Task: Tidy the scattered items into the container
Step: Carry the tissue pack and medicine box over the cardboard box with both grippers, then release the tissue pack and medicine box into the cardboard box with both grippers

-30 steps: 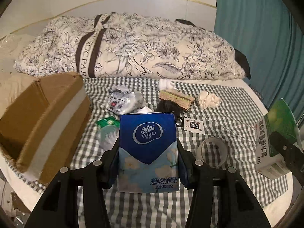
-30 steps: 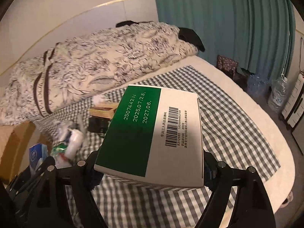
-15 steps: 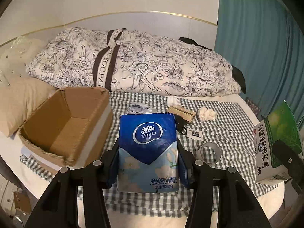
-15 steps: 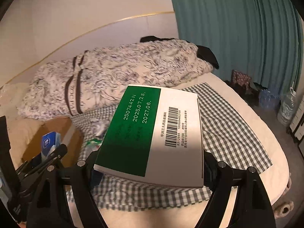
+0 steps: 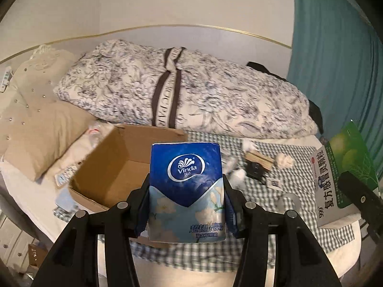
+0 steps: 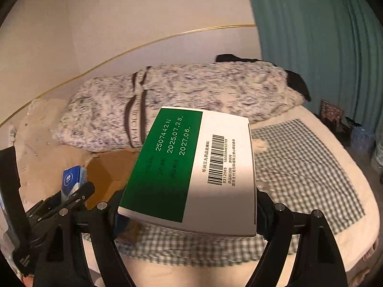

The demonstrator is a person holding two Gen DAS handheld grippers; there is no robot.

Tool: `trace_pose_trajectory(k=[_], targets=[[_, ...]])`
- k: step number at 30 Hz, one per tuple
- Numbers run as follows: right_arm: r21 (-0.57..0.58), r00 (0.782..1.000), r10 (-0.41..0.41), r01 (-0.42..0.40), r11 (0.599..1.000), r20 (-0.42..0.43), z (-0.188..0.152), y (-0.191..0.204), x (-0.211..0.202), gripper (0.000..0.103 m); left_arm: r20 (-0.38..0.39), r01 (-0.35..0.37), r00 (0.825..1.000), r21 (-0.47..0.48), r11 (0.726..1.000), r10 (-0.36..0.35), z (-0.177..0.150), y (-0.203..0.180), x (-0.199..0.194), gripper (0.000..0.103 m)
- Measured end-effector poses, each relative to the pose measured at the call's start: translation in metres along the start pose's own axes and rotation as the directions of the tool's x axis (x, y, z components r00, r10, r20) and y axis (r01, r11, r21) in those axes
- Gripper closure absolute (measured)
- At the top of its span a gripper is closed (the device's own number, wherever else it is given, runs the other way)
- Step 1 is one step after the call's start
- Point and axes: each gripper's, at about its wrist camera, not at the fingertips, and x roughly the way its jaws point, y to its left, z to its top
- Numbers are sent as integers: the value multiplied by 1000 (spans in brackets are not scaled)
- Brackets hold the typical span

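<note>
Blue and white, the tissue pack [image 5: 186, 192] stands upright in the middle of the left wrist view, squeezed from both sides by the left gripper [image 5: 186, 211]; its jaws are only as far apart as the pack is wide and press on both sides of it; the pack is up in the air, in front of the open cardboard box [image 5: 112, 167], which sits at centre left on the checked cloth [image 5: 299, 191]; the box has its mouth open and its near edge is just behind the gripper's left finger; the right gripper [image 6: 186, 211] is clamped on the green and white medicine box [image 6: 191, 169], jaws pressed to its two ends, and the box fills the middle of the right wrist view, tilted a little; the same medicine box shows at the right edge of the left wrist view; small things lie on the cloth to the right of the tissue pack, a wooden stick box [image 5: 259, 159], a small black thing [image 5: 255, 169], a crumpled white paper [image 5: 284, 161] and a clear tape ring [image 5: 288, 202], some a bit blurred; behind them lies the flowery quilt [image 5: 203, 95]; the right part of the cloth in the right wrist view is bare, up to the bed's round edge.
</note>
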Motion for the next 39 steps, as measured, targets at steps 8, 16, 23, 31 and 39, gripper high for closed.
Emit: trace_pose_trajectory(k=[8,16,23,31,39], targets=[[-72,996,75,-78,994,-41,9,81,39,22,-34,-56,998,-38,998,55,22,61,34,51],[-111,985,125,-139,984,-122,20,137,108,22,-99,-104,990,-75,992,96,26,107,88,51],[-131,958,166,-200,971,-234,8,171,175,22,-178,-137,977,-97,986,118,12,131,134,51],[-112,930,205,-249,962,-306,-3,189,224,19,-232,-146,966,-127,981,114,-7,146,160,34],[-99,948,172,-205,974,-269,-2,181,216,13,-214,-161,968,-132,978,130,-6,142,151,0]])
